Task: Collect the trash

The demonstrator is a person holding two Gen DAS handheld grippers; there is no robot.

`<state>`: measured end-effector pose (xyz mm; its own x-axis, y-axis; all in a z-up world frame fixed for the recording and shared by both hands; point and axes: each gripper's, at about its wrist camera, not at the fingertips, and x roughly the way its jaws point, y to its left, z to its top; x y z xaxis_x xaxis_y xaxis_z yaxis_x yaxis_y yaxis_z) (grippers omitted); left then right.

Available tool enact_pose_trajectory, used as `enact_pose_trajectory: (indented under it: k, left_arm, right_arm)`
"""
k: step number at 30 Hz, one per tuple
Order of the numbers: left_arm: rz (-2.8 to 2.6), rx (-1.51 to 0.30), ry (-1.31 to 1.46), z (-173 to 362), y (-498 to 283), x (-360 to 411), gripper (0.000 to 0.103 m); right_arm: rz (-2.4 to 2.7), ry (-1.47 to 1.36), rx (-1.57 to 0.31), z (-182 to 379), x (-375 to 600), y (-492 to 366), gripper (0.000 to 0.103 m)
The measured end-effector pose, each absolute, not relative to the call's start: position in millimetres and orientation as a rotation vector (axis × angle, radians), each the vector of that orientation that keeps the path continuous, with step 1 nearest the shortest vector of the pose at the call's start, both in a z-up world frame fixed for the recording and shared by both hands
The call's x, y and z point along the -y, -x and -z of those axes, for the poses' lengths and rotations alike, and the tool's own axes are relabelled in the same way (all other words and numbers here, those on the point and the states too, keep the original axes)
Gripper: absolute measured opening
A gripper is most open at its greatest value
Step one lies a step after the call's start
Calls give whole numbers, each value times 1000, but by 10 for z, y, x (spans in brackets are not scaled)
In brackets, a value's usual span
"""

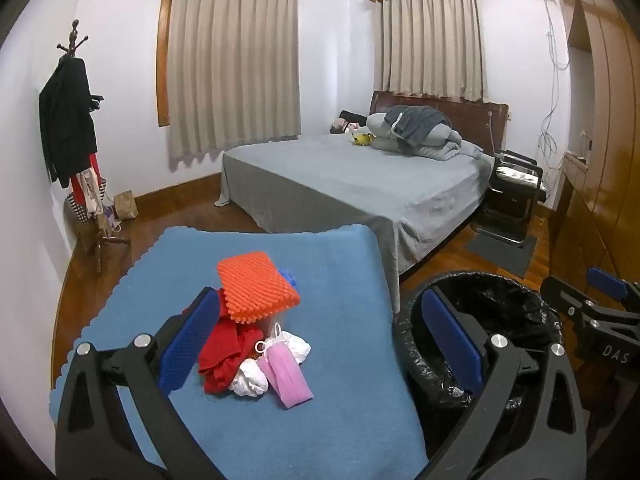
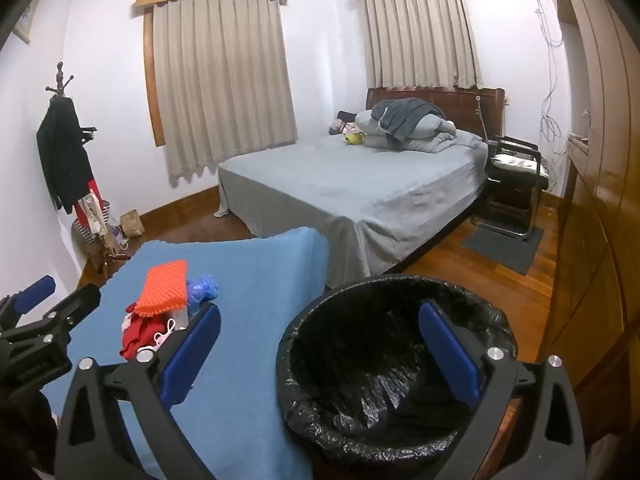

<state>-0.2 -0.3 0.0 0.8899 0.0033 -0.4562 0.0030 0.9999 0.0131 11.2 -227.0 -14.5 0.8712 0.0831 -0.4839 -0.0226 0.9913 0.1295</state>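
Nearest the lenses, both claws stand with their blue pads spread wide apart and nothing between them. The left claw (image 1: 320,344) hangs above the blue surface (image 1: 352,280), aimed at the heap of trash; the right claw (image 2: 320,344) hovers partly over the bin (image 2: 320,420), which stands just beside the surface's right edge and is lined with a crinkled black bag (image 2: 360,396), apparently empty.

The trash lies in one small pile toward the near left of the surface: a pink face mask (image 1: 285,376) with white ear loops on top, crumpled white tissues (image 1: 250,378) under and beside it, a red cloth-like bundle (image 1: 222,352) to the left, an orange knobbly pad (image 1: 256,288) tilted over a small clear container (image 1: 272,322), and a scrunched blue plastic scrap (image 2: 202,290) behind.

The risks, as I judge them: the pieces overlap, so a pinch on the mask may drag tissues along and drop them on the floor between surface and bin. The soft, thin mask could slip from the pads if caught only by a loop. The orange pad rests loosely and may slide off when its neighbours are pulled. The bag's slack rim could snag a claw on release.

Farther off stand a grey-covered bed (image 1: 340,184), a coat stand (image 1: 74,128) and curtained windows.
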Motion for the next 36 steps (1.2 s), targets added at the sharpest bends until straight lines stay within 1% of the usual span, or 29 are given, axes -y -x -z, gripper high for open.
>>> enact_pose_trajectory:
  k: [36]
  left_arm:
    - [-5,-468,-16,-37,-24,-46,98]
  right_arm:
    - [-53,-117,-514,130,2271,-116,97]
